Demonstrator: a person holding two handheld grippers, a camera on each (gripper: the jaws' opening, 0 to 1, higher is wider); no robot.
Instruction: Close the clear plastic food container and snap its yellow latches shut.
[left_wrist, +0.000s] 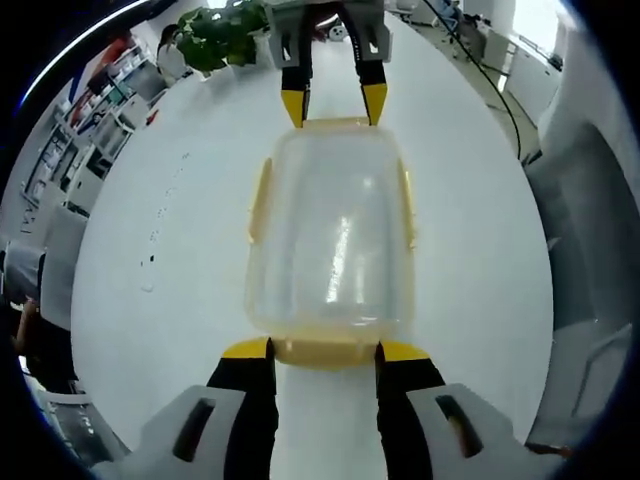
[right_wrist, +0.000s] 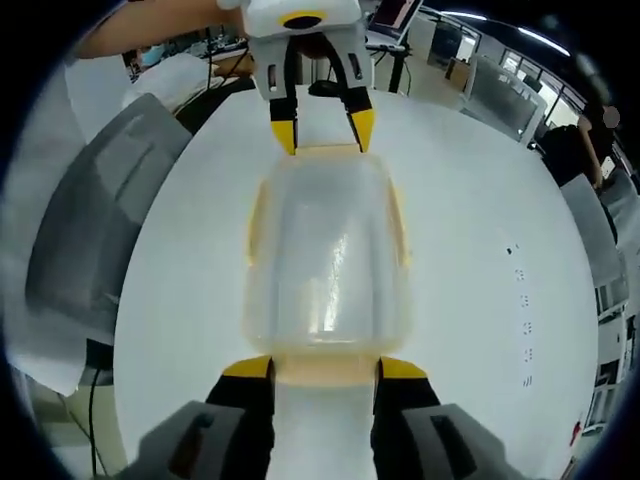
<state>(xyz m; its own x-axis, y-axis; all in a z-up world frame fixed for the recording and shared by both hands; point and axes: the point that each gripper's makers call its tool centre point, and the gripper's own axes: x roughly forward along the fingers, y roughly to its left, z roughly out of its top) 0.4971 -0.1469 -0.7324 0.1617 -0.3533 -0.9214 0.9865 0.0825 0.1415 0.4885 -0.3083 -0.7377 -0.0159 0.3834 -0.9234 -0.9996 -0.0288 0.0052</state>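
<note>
The clear plastic container (left_wrist: 330, 240) lies on the white table with its lid on, and yellow latches (left_wrist: 408, 205) run along its sides. My left gripper (left_wrist: 325, 350) is open, its yellow-tipped jaws flanking the yellow latch (left_wrist: 325, 356) at the near end. At the far end, my right gripper (left_wrist: 333, 103) is open too, its tips on either side of that end latch (left_wrist: 335, 124). The right gripper view shows the same container (right_wrist: 325, 250) from the other end, between the right gripper (right_wrist: 324, 368) and the left gripper (right_wrist: 322, 132).
The white table (left_wrist: 150, 250) spreads wide around the container. A green plant (left_wrist: 215, 35) stands at its far edge. Grey chairs (left_wrist: 590, 250) (right_wrist: 100, 200) sit beside the table. A person's arm (right_wrist: 140, 30) reaches in behind the left gripper.
</note>
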